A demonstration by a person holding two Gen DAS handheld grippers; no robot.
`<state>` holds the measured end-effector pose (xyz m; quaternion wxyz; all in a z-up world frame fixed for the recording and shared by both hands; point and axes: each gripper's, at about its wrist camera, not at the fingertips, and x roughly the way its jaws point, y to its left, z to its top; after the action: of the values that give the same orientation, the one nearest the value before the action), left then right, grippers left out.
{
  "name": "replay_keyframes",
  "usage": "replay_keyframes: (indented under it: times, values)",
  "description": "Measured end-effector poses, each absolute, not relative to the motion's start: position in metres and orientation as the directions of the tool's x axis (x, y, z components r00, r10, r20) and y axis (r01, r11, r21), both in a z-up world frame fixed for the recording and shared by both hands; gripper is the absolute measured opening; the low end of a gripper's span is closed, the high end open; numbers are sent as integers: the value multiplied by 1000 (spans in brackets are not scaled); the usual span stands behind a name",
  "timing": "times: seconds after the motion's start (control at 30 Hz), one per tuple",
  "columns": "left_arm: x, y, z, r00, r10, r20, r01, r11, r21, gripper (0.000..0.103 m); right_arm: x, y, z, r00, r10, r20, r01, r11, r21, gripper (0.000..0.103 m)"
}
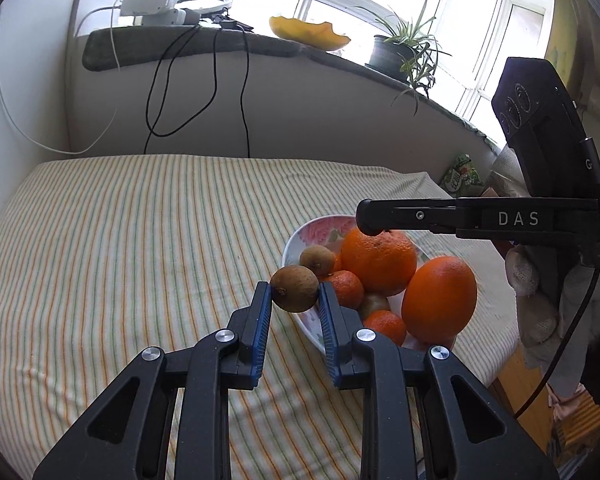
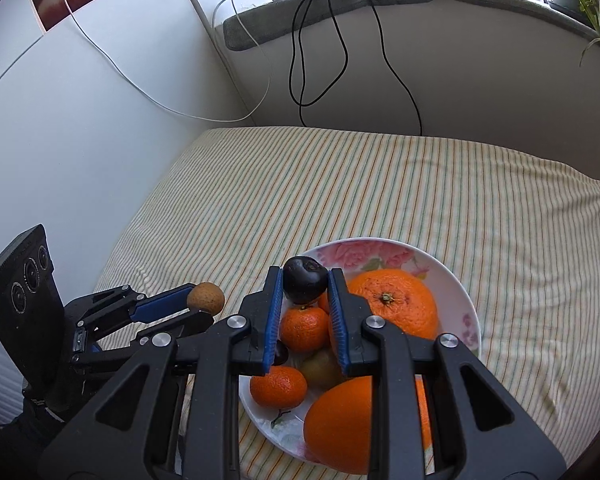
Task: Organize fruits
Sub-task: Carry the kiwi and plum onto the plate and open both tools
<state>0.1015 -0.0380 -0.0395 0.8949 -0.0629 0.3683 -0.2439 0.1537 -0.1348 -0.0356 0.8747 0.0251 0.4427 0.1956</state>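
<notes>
Kiwi (image 1: 295,289), brown and matte with a dry nub at one end, sits pinched between the ribbed blue pads of my left tongs (image 1: 295,300), held just at the near-left rim of the plate (image 1: 290,250) and above the cloth. My right tongs (image 2: 305,286) grip a dark, glossy plum (image 2: 305,283) between the same blue pads, above the fruit heaped on the plate. The plate is white glazed ware, round, with pink flowers painted on the rim. On it lie a big dimpled orange (image 2: 394,306) with a green stem scar, a second smooth orange (image 2: 338,424) nearest me, two small mandarins (image 2: 305,328) with shiny, pebbled skin, and a greenish-brown fruit (image 2: 320,366) between them. The bedcover (image 1: 120,248) beneath is soft woven cloth with thin orange and green stripes, slightly rumpled.

My left camera shows a further kiwi (image 1: 317,259) at the plate's far edge, and my right tongs only from the side as a black bar, the plum hidden. My right camera shows the plum clearly, the plate's full round outline, and the left tongs at lower left with the kiwi at their tips. Black cables (image 2: 320,40) hang from the grey padded windowsill (image 2: 328,16).
</notes>
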Motion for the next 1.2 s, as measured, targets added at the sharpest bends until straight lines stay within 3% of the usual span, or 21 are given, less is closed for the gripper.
replay_keyframes:
  times: [1.0, 1.2]
  values:
    - [108, -62, -45, 590, -486, -645, 409, 869, -280, 23, 169, -137, -44, 532, 301, -792, -326, 936, 136, 25]
    - [108, -61, -43, 593, -485, -643, 406, 870, -281, 32, 167, -138, -41, 541, 299, -786, -321, 937, 136, 41]
